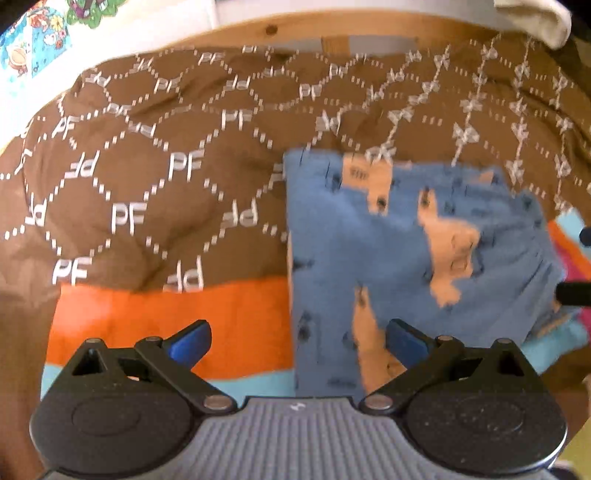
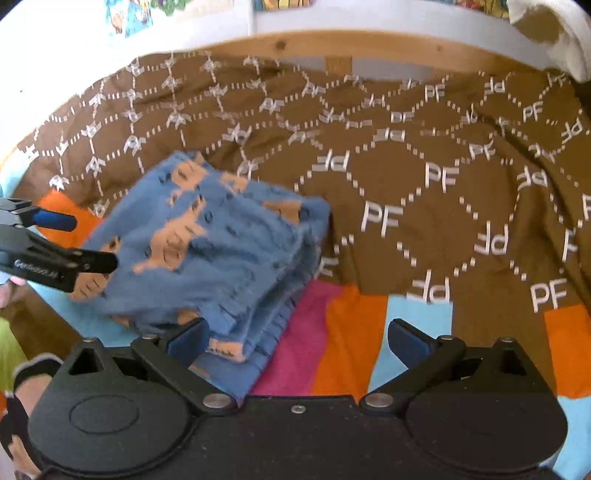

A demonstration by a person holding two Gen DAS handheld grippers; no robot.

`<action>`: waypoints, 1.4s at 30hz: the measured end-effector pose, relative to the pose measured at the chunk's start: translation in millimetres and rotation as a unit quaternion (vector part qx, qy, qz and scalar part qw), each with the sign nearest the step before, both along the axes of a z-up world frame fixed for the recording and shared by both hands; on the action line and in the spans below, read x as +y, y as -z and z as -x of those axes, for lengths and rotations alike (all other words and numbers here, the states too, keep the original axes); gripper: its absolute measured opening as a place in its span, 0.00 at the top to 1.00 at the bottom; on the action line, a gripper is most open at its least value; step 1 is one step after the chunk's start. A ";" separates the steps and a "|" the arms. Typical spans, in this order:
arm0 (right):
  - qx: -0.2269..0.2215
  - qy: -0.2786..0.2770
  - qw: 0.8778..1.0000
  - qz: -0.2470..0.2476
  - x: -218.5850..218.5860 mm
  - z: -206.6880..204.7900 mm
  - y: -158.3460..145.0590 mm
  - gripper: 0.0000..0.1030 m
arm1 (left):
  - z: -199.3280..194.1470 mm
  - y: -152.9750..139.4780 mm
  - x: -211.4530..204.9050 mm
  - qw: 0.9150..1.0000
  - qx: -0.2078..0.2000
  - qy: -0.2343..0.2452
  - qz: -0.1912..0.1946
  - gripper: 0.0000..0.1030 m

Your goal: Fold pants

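The blue pants with orange animal prints lie folded into a thick, layered rectangle on the bed. My left gripper is open just above their near left edge, its right finger over the fabric and its left finger over the orange stripe. In the right wrist view the folded pants sit left of centre. My right gripper is open at their near right corner, its left finger over the stacked edges. Nothing is held. The left gripper shows open at the pants' left side.
A brown blanket with white "PF" lettering covers most of the bed, over a cover striped orange, pink and light blue. A wooden bed rail runs along the back. A white cloth hangs at the top right. A hand appears lower left.
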State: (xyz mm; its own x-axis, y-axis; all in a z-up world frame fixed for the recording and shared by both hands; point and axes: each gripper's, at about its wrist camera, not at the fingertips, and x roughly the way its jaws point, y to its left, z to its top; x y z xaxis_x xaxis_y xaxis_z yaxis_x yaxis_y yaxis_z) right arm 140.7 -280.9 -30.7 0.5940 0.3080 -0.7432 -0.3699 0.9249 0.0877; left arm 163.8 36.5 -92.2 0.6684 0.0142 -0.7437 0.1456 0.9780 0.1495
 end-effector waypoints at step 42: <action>0.071 0.015 0.970 -0.230 -37.0 -73.8 14.5 0.01 | -23.6 6.2 19.5 0.980 0.034 0.103 0.166 0.00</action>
State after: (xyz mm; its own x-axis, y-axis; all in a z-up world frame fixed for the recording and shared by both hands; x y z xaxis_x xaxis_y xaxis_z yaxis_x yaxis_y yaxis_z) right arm 214.5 -317.9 -45.3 0.5099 0.6103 -0.6062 -0.2968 0.7863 0.5419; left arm 187.3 56.0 -98.4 0.5801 -0.3668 -0.7273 0.3440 0.9197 -0.1895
